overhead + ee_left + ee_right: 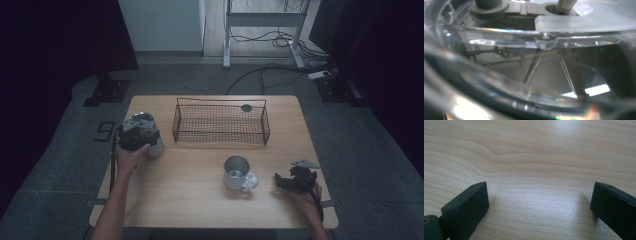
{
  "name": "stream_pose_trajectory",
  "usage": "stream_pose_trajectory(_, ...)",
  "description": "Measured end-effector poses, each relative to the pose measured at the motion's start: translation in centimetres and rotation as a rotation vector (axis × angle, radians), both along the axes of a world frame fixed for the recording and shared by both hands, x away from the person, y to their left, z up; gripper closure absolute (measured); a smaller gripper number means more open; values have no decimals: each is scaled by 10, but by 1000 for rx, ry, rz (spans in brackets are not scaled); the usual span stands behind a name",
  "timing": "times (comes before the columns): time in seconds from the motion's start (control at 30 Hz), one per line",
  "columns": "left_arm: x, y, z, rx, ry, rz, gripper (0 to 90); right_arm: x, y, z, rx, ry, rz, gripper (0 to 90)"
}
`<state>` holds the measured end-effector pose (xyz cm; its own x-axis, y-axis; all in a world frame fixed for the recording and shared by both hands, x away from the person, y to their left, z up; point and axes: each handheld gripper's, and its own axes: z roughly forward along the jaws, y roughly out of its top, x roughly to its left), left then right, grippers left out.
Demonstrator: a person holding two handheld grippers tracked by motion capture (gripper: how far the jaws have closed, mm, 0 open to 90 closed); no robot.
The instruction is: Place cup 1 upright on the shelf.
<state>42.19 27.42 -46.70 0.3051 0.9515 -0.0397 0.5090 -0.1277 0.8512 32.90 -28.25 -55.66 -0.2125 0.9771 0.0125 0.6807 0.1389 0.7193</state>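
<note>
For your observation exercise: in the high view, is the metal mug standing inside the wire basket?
No. The mug stands on the bare table, nearer the person than the basket and apart from it.

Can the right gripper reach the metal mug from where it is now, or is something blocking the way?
Probably yes. The right gripper rests on the table beside the metal mug, jaws open, with only bare wood between them.
</note>
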Motion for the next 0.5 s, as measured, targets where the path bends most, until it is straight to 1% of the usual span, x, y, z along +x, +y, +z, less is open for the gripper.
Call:
stream_pose_trajectory(0.03, 0, 0, 0, 0, 0, 0, 38, 0, 0, 0, 0, 0, 0, 14)
stream_pose_trajectory(0.07, -1, -4, 2, 10, 0, 0, 38, 0, 0, 0, 0, 0, 0, 14)
stream_pose_trajectory(0.1, -1, -4, 2, 10, 0, 0, 38, 0, 0, 0, 0, 0, 0, 14)
stream_pose_trajectory(0.13, -1, -8, 4, 11, 0, -3, 38, 0, 0, 0, 0, 0, 0, 14)
stream_pose_trajectory(0.2, 1, -13, 8, 32, 1, -11, 38, 0, 0, 0, 0, 0, 0, 14)
stream_pose_trajectory(0.23, 1, -13, 8, 32, 1, -11, 38, 0, 0, 0, 0, 0, 0, 14)
stream_pose_trajectory(0.27, 1, -17, 11, 38, -4, -15, 39, 0, 0, 0, -1, 0, 0, 14)
stream_pose_trajectory(0.33, 1, -19, 13, 37, -4, -23, 39, 0, 0, 0, -1, 0, 0, 14)
stream_pose_trajectory(0.37, 1, -21, 15, 28, -10, -28, 39, 0, 0, 0, -1, 0, 0, 15)
stream_pose_trajectory(0.5, 0, -22, 19, 14, -17, -32, 40, 0, 0, 0, -1, 0, 1, 14)
